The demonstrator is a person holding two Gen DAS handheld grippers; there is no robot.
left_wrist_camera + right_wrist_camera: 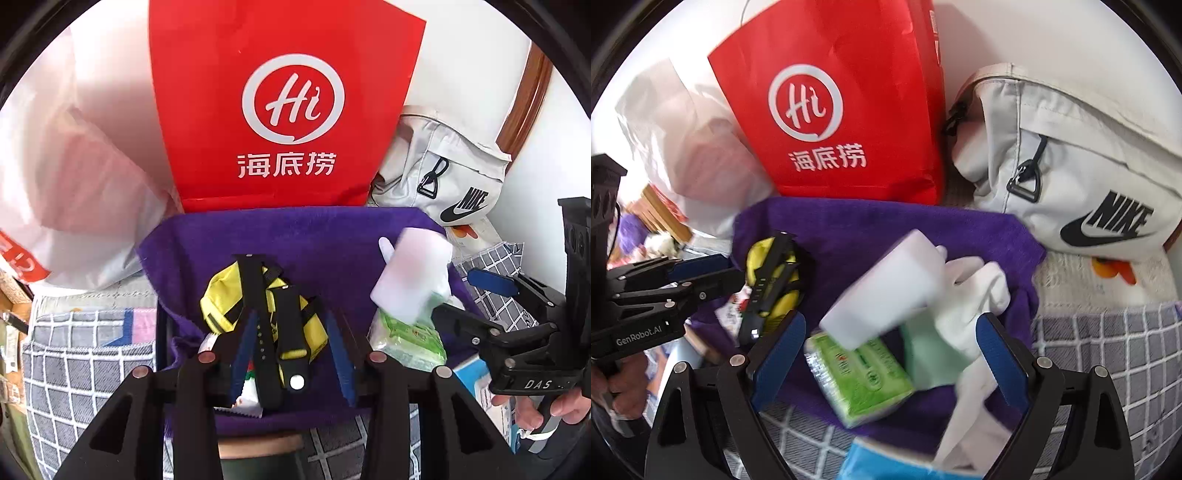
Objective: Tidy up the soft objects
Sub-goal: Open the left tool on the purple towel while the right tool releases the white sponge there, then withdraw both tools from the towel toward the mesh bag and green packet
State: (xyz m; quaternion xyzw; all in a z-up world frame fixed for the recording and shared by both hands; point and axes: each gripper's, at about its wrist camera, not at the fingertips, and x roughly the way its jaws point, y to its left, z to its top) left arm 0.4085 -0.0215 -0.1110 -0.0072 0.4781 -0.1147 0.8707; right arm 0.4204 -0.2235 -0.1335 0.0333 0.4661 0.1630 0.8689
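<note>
A purple towel (314, 236) (868, 221) lies spread on the bedding with small things on it. My left gripper (291, 317) (738, 277) hangs over a yellow pouch (221, 295) (783, 295). Its black strap (291, 332) runs between the blue pads, which do not press on it. My right gripper (892, 317) (454, 295) stands wide open above a green tissue pack (864, 373) (410, 339). A blurred white block (886, 288) (410, 273) and a white cloth (971, 295) also lie between its fingers, untouched.
A red paper bag (288, 74) (831, 92) stands behind the towel, with a white Nike bag (1071, 166) (443, 177) to its right and a white plastic bag (74, 184) to its left. Grey checked bedding (74, 369) (1126, 350) surrounds the towel. A blue item (879, 461) lies at the near edge.
</note>
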